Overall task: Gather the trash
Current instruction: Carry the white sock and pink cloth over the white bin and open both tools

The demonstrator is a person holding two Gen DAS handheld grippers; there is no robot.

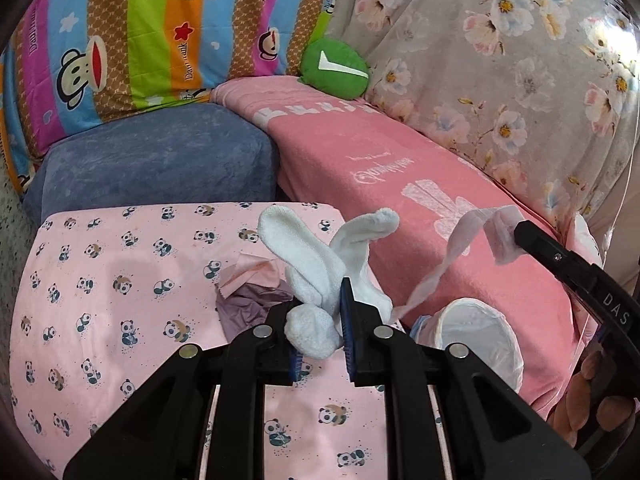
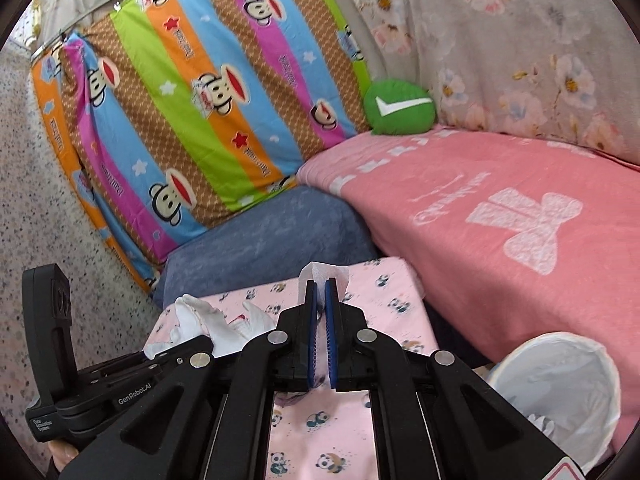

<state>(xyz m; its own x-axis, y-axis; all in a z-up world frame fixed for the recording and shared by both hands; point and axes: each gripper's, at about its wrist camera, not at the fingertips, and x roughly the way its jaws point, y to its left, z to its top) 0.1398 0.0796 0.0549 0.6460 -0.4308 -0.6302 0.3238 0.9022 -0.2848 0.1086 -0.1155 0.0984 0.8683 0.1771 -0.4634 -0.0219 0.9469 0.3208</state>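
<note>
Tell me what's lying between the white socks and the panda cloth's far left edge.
Crumpled pink paper on a purple wrapper, beside the socks; beyond them the panda cloth is bare, per the left wrist view.

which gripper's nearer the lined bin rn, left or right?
Right. The right gripper, shut on a tissue strip, hangs just above and beside the bin. The left gripper, shut on white socks, is over the panda cloth, further off.

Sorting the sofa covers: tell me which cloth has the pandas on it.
The pale pink cloth nearest the grippers, printed with small pandas. The striped cover has monkey faces, the grey cover has flowers, and the darker pink blanket has white lettering.
</note>
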